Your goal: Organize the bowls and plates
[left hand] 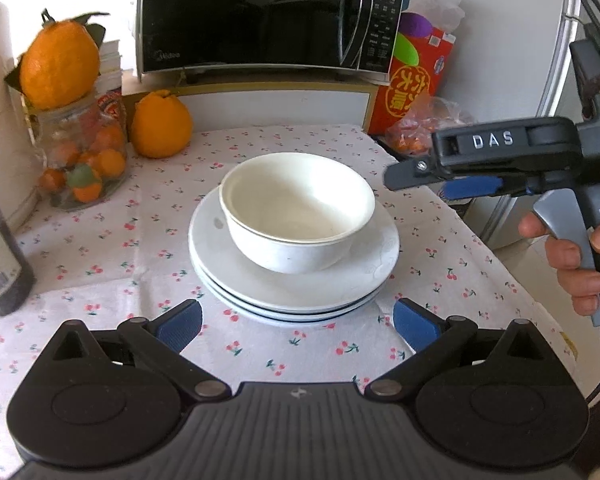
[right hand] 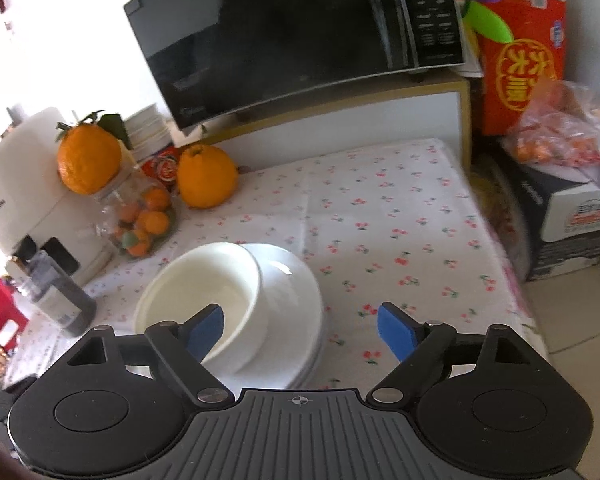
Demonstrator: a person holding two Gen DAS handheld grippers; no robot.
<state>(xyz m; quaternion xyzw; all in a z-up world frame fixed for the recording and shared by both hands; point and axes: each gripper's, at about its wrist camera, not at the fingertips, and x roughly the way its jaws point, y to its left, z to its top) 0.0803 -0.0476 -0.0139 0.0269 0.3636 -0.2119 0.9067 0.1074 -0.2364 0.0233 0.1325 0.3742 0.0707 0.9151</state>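
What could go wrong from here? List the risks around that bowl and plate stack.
1. The bowl sits off-centre toward the back-left of the stacked plates; a sideways nudge could likely slide it off.
2. The right gripper, open, hangs just above the bowl with one blue finger over its rim, so lowering could clip the rim.
3. The dark bottle and the jar of oranges stand to the left; a wide swing might knock them.

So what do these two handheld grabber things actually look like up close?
Both are matte black plastic. The left gripper and right gripper each have a ribbed dark grey body, two round black discs with silver pivot pins, and jaws tipped with blue textured pads. Seen side-on, the right gripper carries white letters "DAS", a grey trigger and a black cable. The bare hand shows no sleeve.
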